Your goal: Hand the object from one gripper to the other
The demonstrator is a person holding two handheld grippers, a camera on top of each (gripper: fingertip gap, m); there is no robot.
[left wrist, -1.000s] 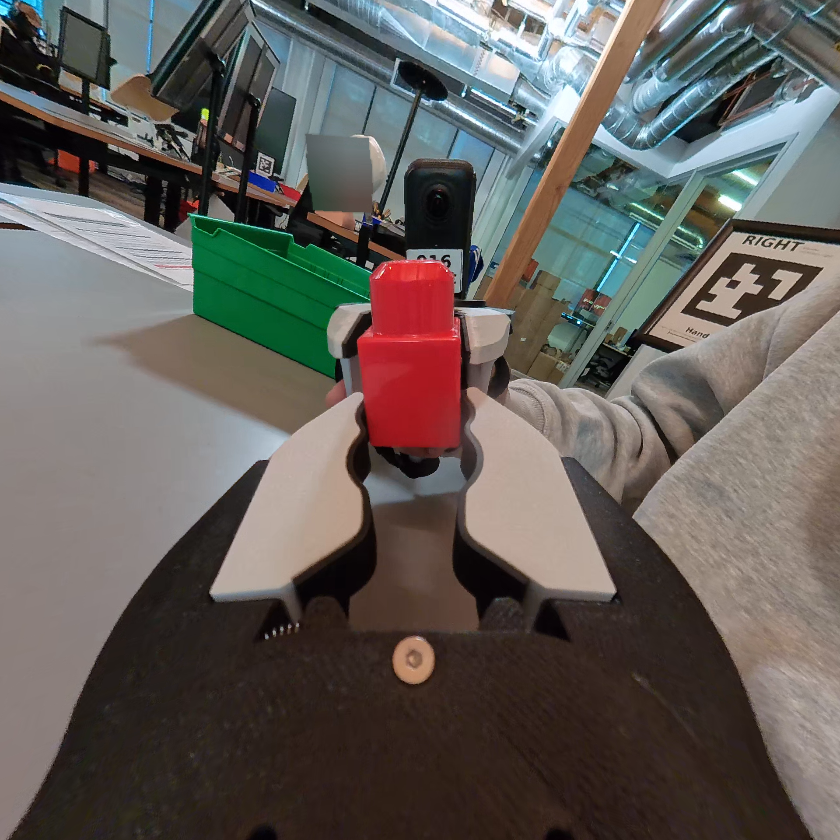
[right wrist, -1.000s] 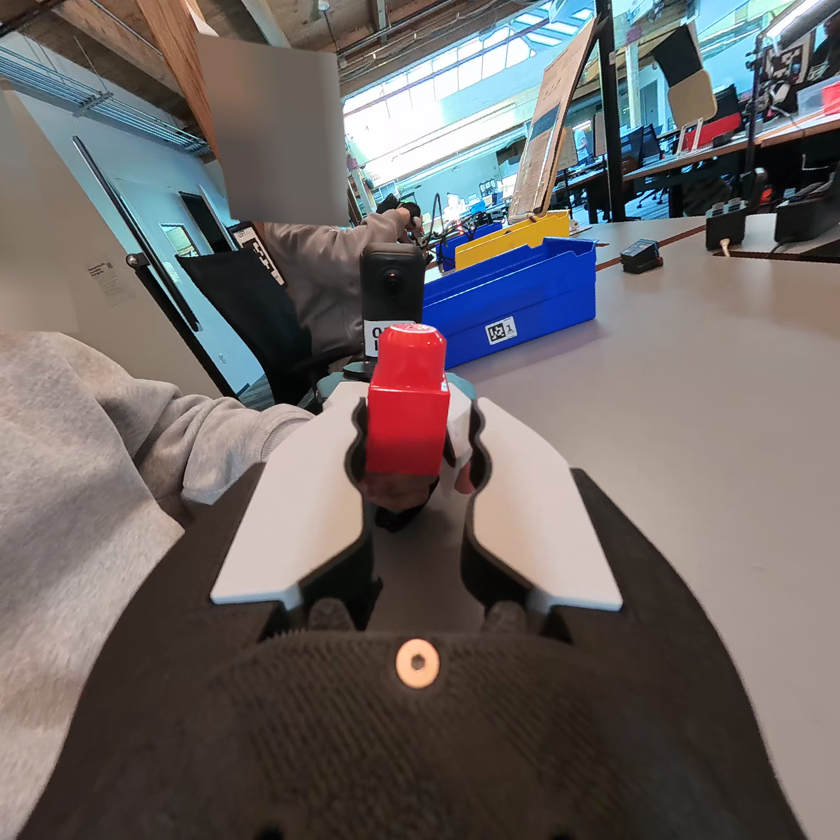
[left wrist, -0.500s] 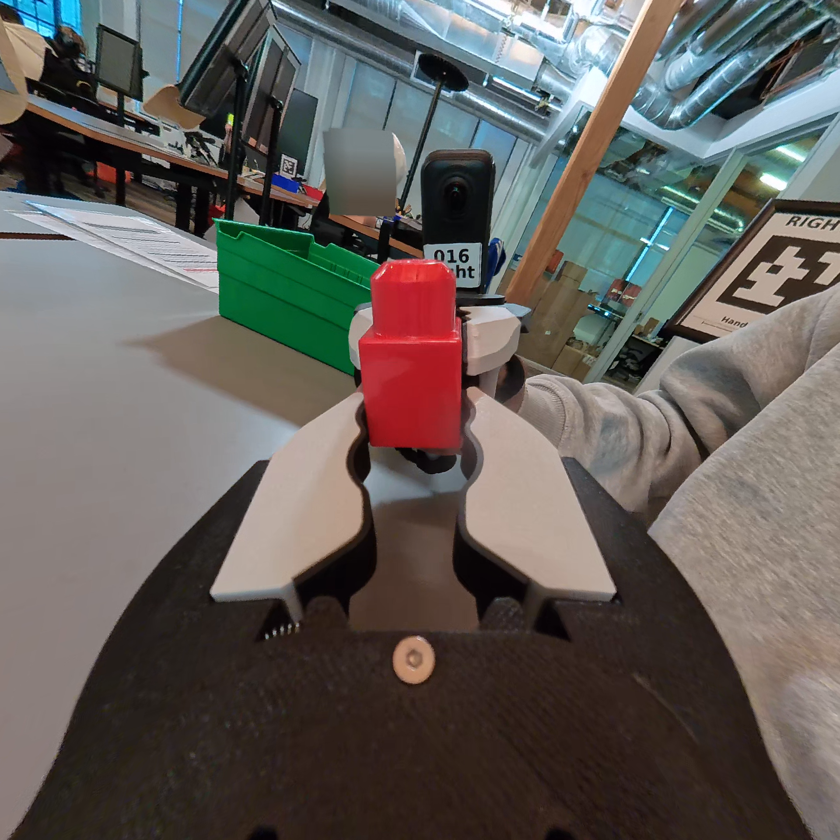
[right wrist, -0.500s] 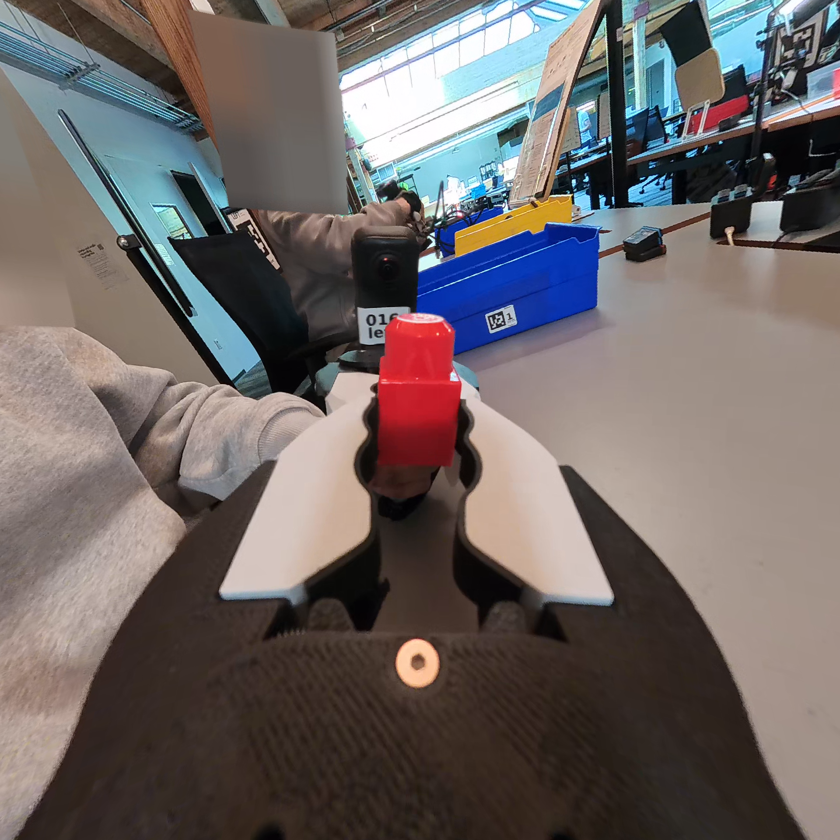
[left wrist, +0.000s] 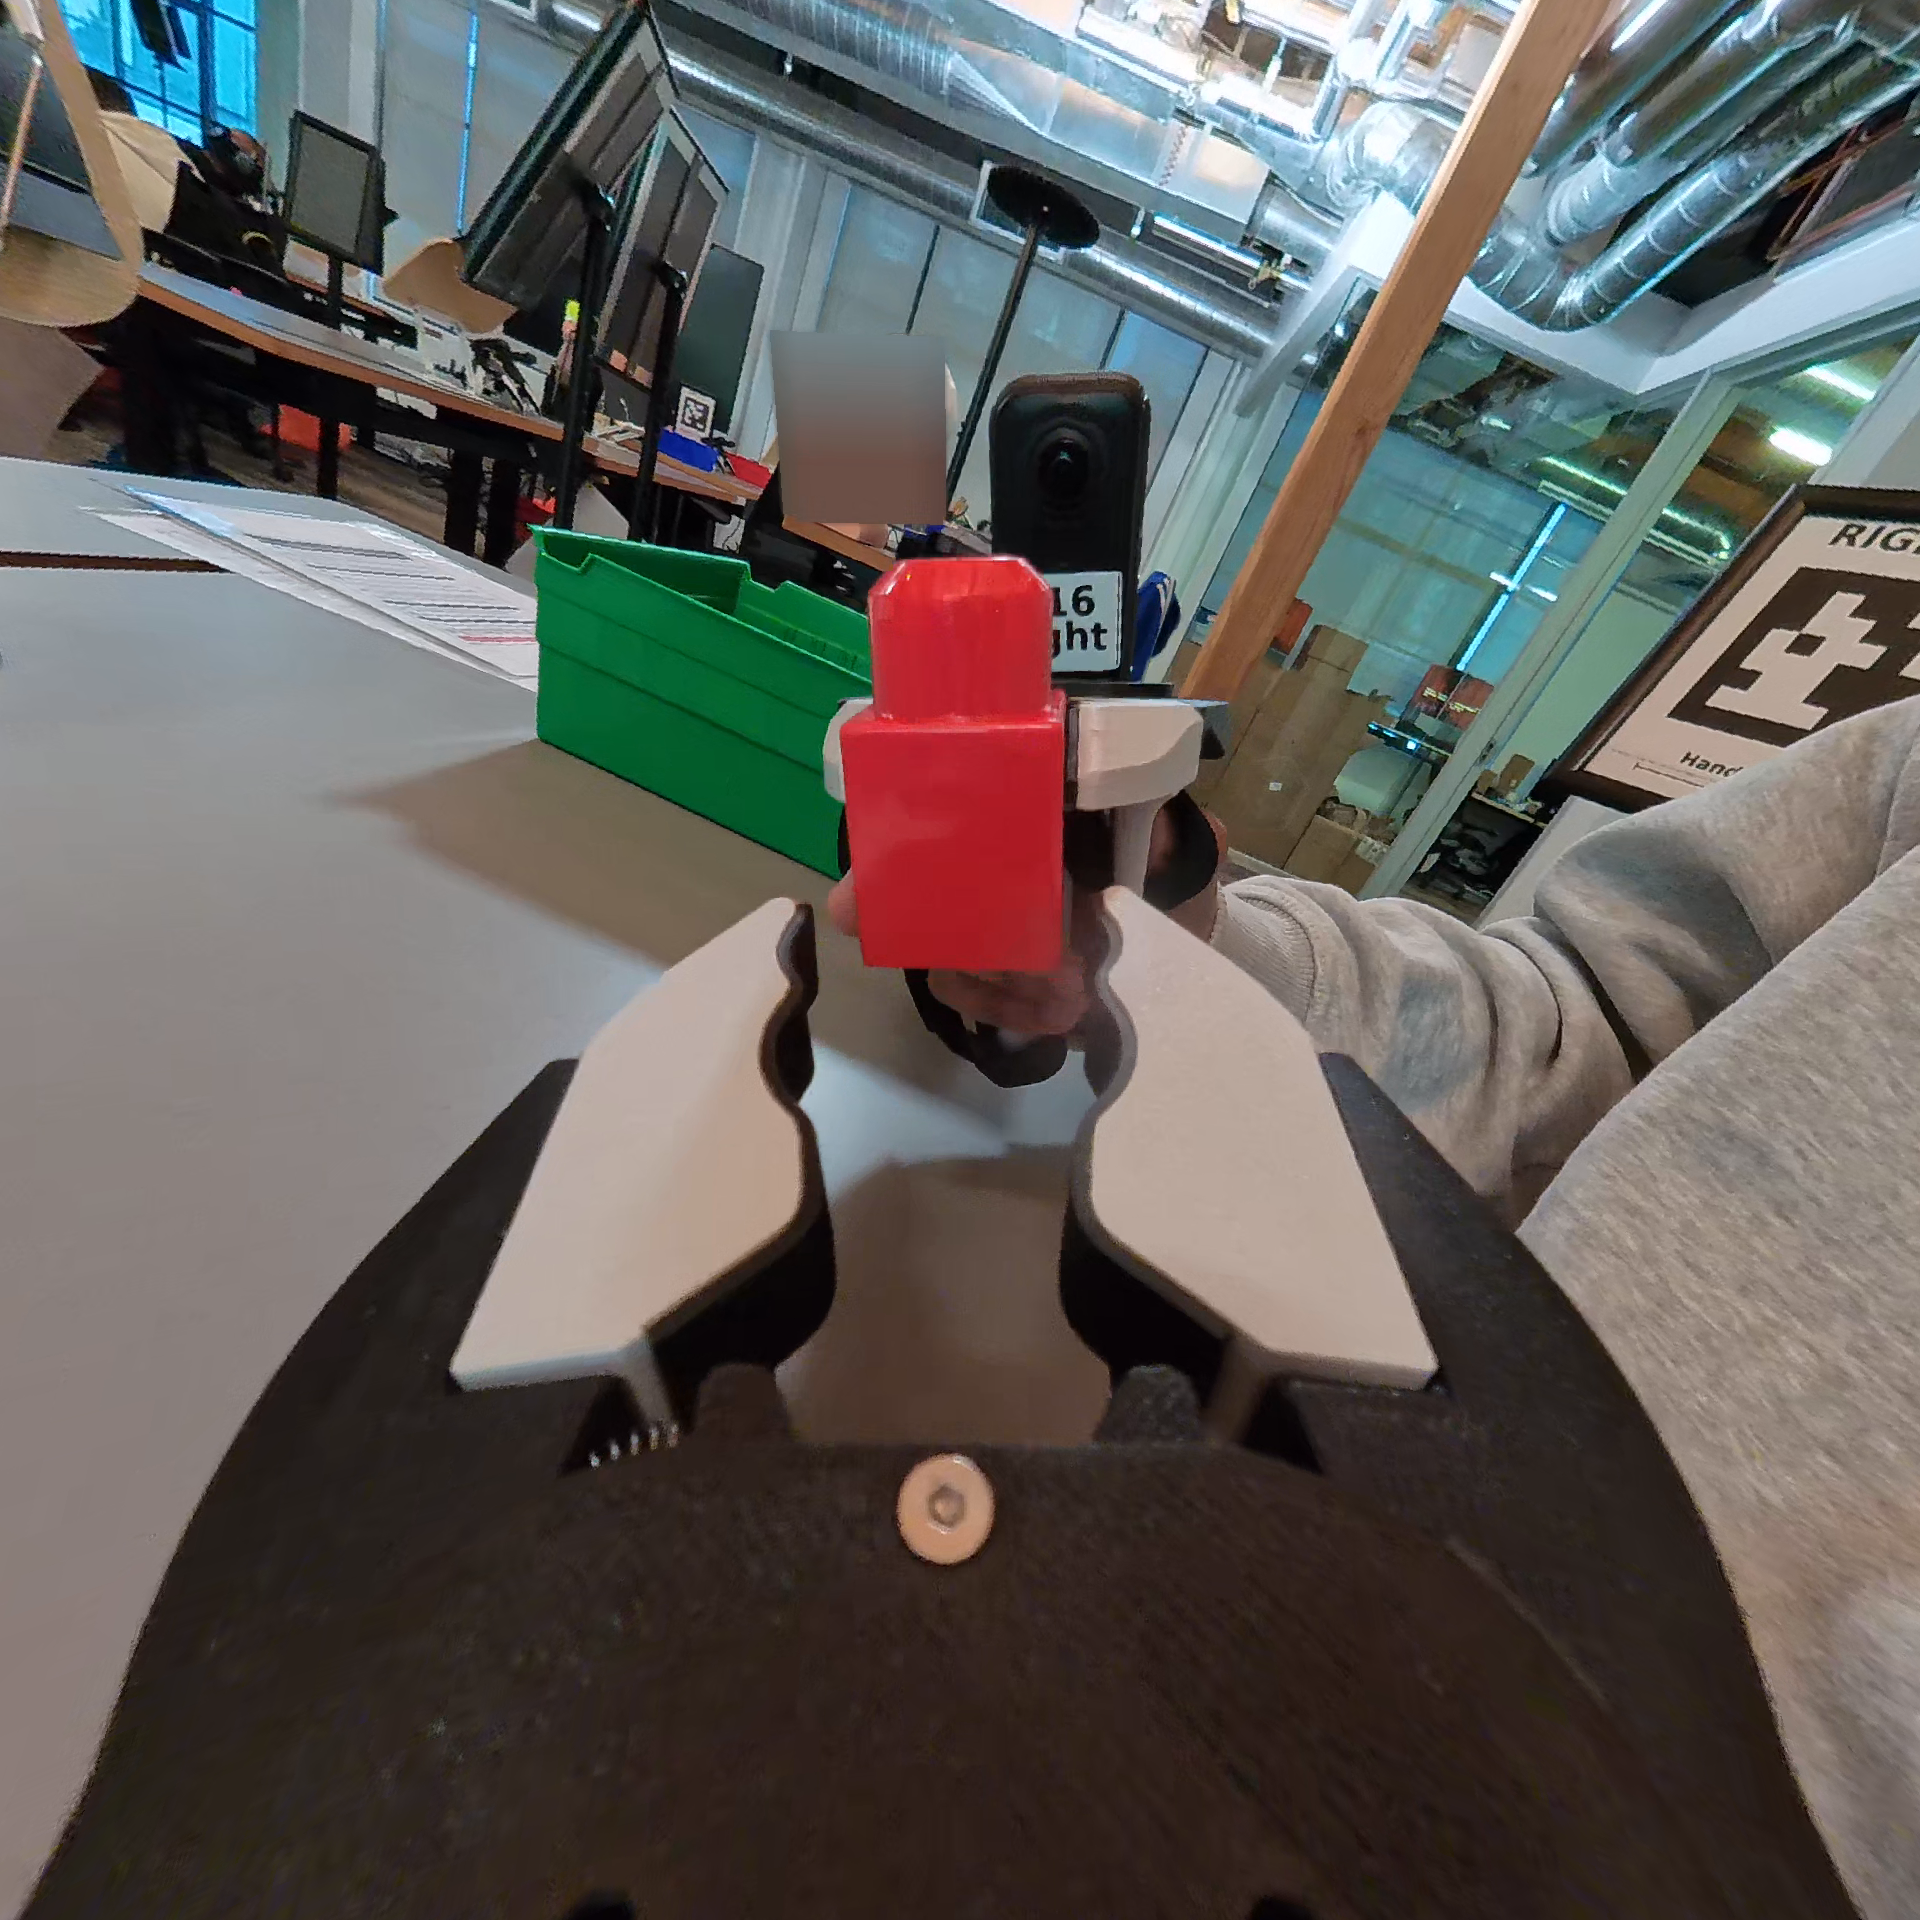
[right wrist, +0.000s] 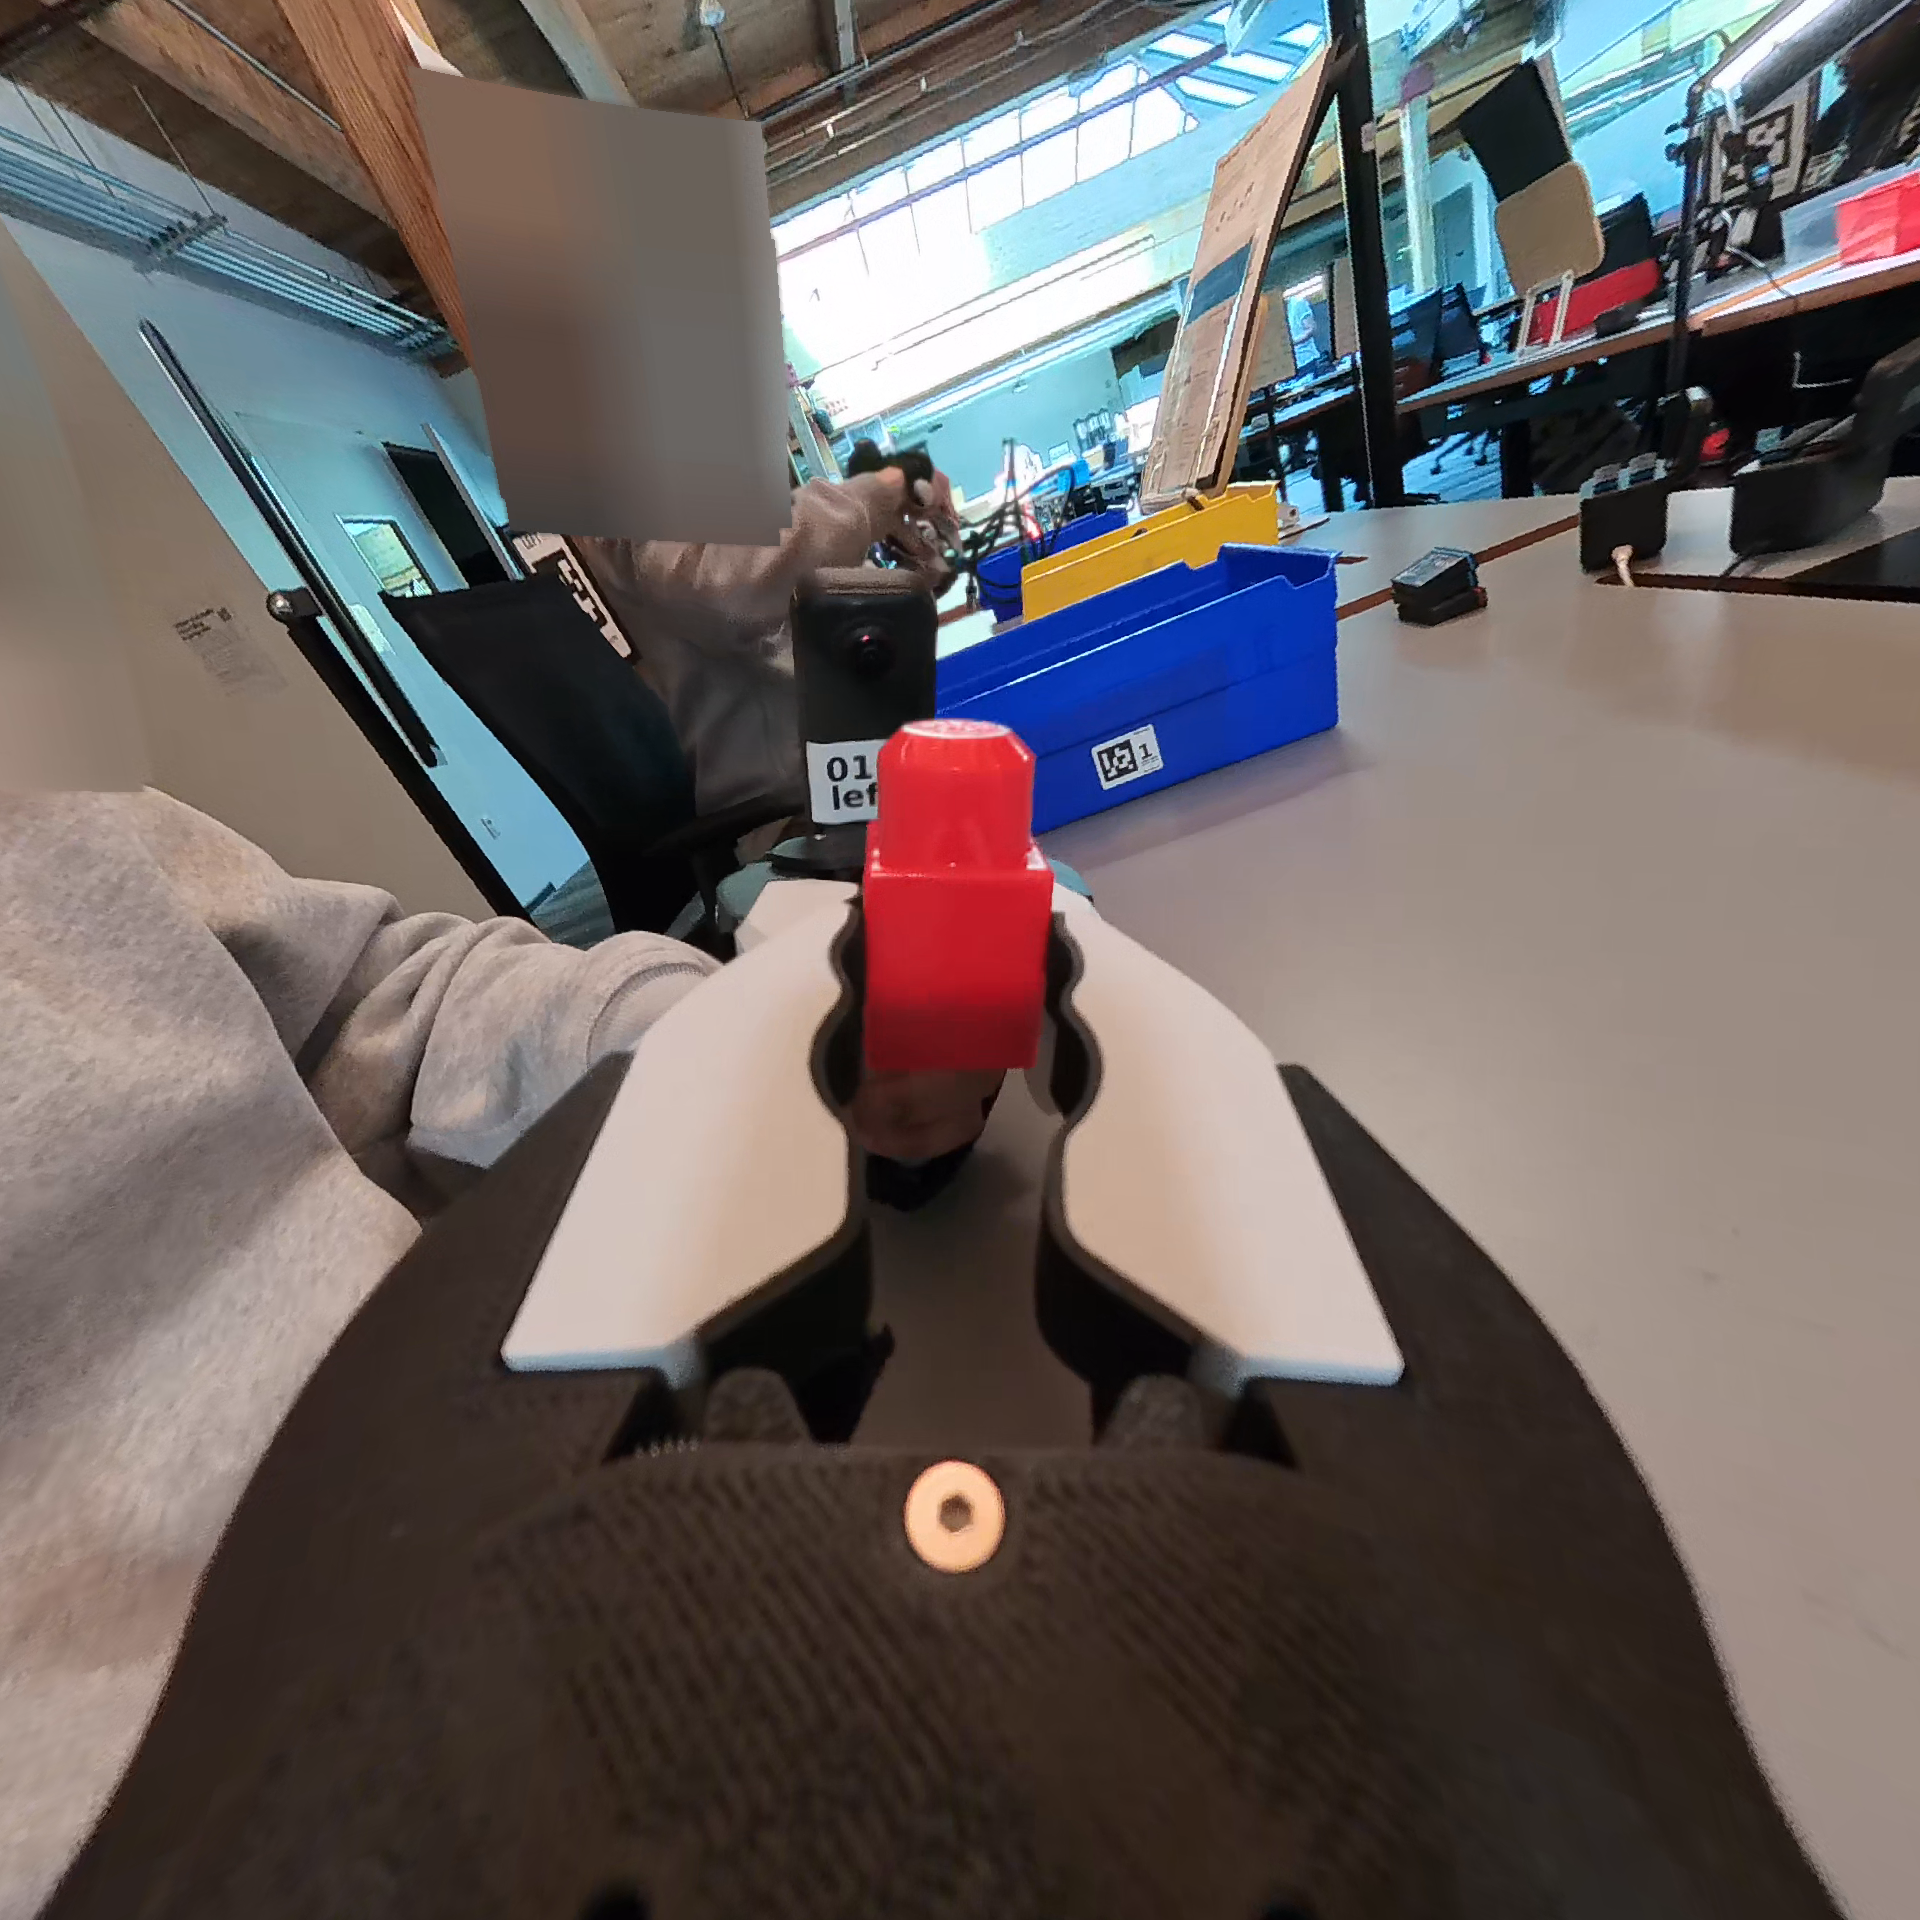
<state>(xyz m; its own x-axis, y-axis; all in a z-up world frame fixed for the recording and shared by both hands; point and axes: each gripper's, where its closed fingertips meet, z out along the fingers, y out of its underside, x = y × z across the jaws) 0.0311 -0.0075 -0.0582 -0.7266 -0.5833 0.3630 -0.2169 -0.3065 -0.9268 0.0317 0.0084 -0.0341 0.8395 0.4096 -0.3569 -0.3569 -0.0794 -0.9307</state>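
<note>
Holding a red block [right wrist: 951, 966] clear above the grey table [right wrist: 1558, 935], clamped upright between the pale fingers [right wrist: 727, 1122] of the right gripper [right wrist: 951, 997]. Showing as a glossy cube-shaped lower body topped by a narrower rounded knob with a chamfered rim, all one bright red, smooth and catching light on the knob's top. Pressing against both side faces of the cube, the scalloped inner edges of the fingers meeting it about halfway up, the knob standing free above them.

Seen from the other side, hanging in front of the left gripper [left wrist: 951, 935], just past its tips and between their lines, the block [left wrist: 956, 821] touching neither finger. Standing parted, the left fingers [left wrist: 675, 1122] leaving a gap on either side wider than the cube, gripping nothing. Peeking out behind the block, the grey tips of the right gripper [left wrist: 1127, 758], with a black camera [left wrist: 1070, 509] mounted above and a hand [left wrist: 997, 997] showing below the cube.

Sitting on the table behind, a green bin [left wrist: 686, 696] on one side; a blue bin [right wrist: 1153, 686] with a yellow bin [right wrist: 1143, 551] beyond it on the other. Framing both views, grey sleeves [left wrist: 1558, 987]. Lying flat near the green bin, a printed sheet [left wrist: 343, 582].
</note>
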